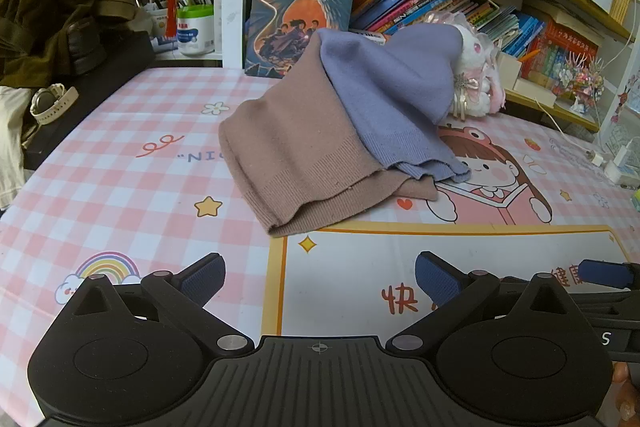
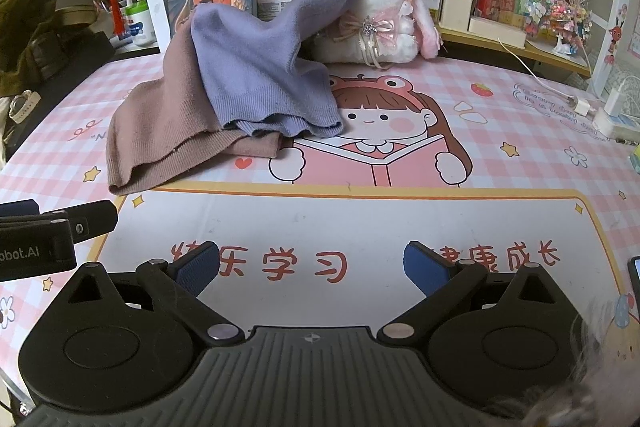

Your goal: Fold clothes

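Observation:
A brown knit garment (image 1: 296,151) (image 2: 160,123) lies heaped on the pink checked desk mat. A purple knit garment (image 1: 384,95) (image 2: 260,67) is draped over it and leans up against the books and a plush rabbit behind. My left gripper (image 1: 318,279) is open and empty, low over the mat in front of the brown garment. My right gripper (image 2: 312,267) is open and empty too, over the white panel of the mat, to the right of the left one. The left gripper's tip (image 2: 80,219) shows at the left edge of the right wrist view.
The desk mat (image 1: 120,187) (image 2: 500,155) covers the table. A plush rabbit (image 2: 380,23), a standing book (image 1: 300,11) and rows of books line the back. A dark jacket and a watch (image 1: 50,103) sit at left. A charger and cable (image 2: 600,111) lie at right.

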